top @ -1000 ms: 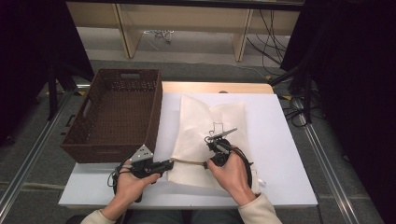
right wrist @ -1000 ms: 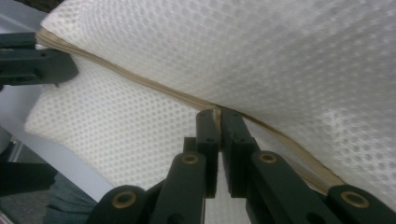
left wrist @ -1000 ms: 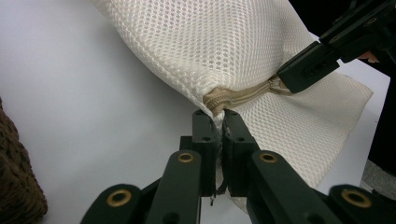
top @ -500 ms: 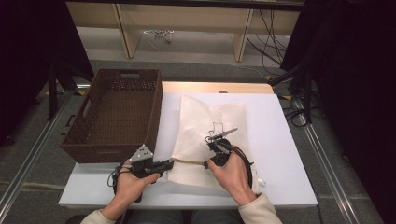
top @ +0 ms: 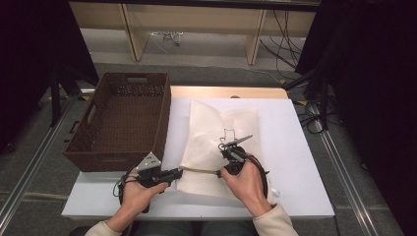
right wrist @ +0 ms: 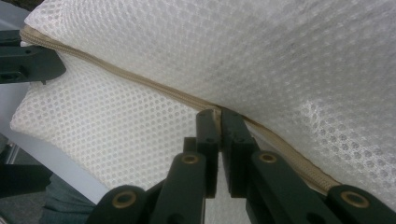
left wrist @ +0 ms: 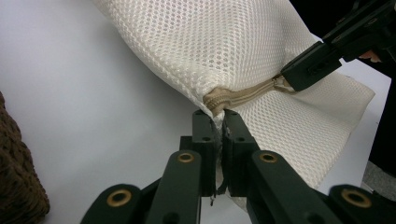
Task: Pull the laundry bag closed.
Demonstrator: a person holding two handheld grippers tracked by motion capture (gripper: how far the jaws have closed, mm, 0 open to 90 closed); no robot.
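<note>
mesh bag (top: 216,142), cream white with a tan zipper (top: 199,170) along its near edge, lies flat in the middle of the high view on a white table (top: 295,147). the bag reaches from the centre of the frame down toward the lower middle, where two hands come in from the bottom edge.

the left gripper (top: 178,172), at lower left of centre in the high view, is clenched on the bag's corner at the end of the zipper. in the left gripper view its two black jaws are pressed together on the mesh just under the bunched zipper end (left wrist: 215,99), at the middle of the frame, and the other gripper (left wrist: 308,70) shows at upper right, touching the zipper farther along.

the right gripper (top: 227,153), just right of centre in the high view, is clenched on the zipper line. in the right gripper view (right wrist: 219,114) its jaws are closed on the tan zipper (right wrist: 154,86), which runs from upper left to lower right across the mesh (right wrist: 280,60).

a dark brown woven basket (top: 93,142) sits at the left of the high view, just beside the bag, partly overhanging the table's left edge.
</note>
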